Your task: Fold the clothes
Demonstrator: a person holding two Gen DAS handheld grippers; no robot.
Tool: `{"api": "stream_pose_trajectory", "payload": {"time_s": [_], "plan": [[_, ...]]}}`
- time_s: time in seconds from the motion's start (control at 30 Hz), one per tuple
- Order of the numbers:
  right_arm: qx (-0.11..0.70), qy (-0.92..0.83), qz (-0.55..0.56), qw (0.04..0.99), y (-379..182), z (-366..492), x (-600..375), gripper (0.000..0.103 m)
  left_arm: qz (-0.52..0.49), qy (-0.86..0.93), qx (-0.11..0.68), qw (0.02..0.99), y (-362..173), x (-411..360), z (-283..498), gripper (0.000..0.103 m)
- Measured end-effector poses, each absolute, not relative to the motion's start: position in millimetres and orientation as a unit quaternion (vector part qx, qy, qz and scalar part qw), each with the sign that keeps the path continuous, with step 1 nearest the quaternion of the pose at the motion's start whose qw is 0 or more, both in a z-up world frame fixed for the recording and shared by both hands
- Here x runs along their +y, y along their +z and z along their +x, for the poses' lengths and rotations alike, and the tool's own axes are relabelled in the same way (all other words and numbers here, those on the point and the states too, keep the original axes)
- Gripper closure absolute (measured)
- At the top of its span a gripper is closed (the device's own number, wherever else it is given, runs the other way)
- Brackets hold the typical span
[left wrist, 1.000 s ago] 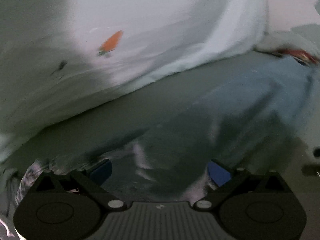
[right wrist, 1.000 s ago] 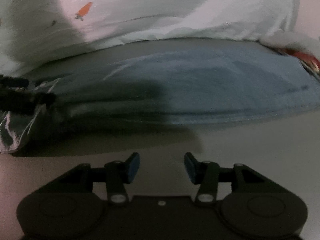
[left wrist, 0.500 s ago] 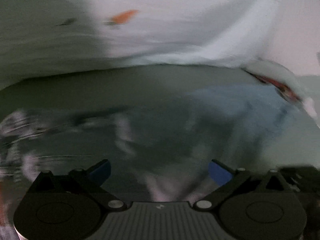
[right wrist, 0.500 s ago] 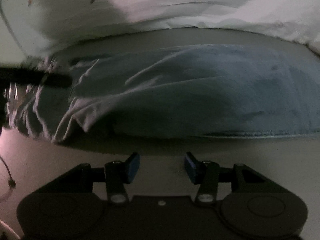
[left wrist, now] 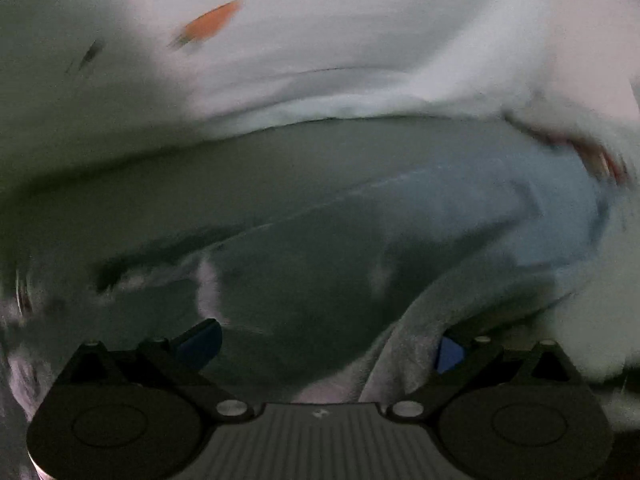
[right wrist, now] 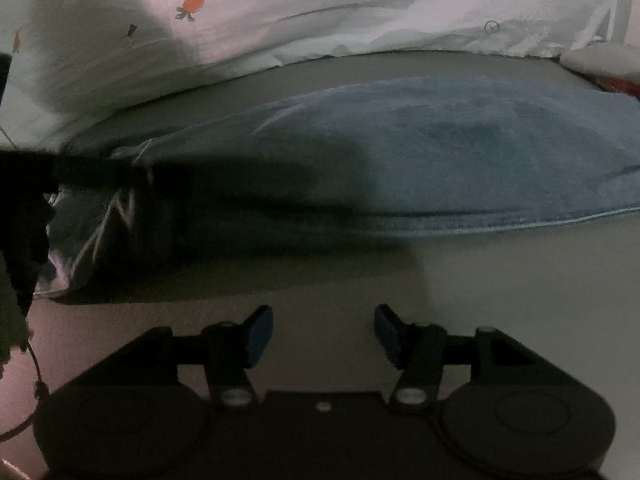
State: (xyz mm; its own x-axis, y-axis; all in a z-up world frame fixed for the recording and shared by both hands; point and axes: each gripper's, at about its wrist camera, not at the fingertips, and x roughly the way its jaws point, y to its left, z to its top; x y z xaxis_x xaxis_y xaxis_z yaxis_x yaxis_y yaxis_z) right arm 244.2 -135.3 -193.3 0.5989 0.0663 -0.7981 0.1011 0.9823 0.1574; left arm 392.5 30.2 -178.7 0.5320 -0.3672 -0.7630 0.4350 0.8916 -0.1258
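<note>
The blue garment [right wrist: 420,152] lies spread flat on the grey bed surface [right wrist: 520,280], just in front of the white carrot-print sheet [right wrist: 300,8], laid out so an end can be carried over. The left gripper [left wrist: 320,346] has wide jaws with loose cloth bunched between them, likely to lift it. The right gripper [right wrist: 324,334] hovers short of the hem, jaws parted and empty.
</note>
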Motion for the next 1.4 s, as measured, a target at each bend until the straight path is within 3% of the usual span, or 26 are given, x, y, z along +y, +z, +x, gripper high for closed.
{"api": "stream_pose_trajectory", "payload": {"time_s": [0.07, 0.57, 0.83, 1.0, 1.17, 1.4], "plan": [[0.449, -0.004, 0.087, 0.889, -193, 246, -133, 0.04, 0.035, -0.226, 0.435, 0.871, -185, 31, 398, 0.0], [0.43, 0.137, 0.045, 0.891, -179, 315, -95, 0.04, 0.009, -0.259, 0.466, 0.846, -191, 47, 407, 0.0], [0.431, 0.206, -0.062, 0.876, -179, 360, -71, 0.032, -0.019, -0.274, 0.473, 0.837, -192, 58, 412, 0.0], [0.486, 0.291, 0.045, 0.823, -188, 362, -94, 0.027, -0.031, -0.281, 0.477, 0.832, -192, 63, 414, 0.0], [0.478, 0.316, 0.037, 0.819, -184, 322, -93, 0.027, 0.001, -0.293, 0.471, 0.832, -186, 65, 402, 0.0], [0.468, 0.297, 0.079, 0.829, -184, 295, -103, 0.034, 0.032, -0.318, 0.467, 0.824, -176, 76, 367, 0.0]]}}
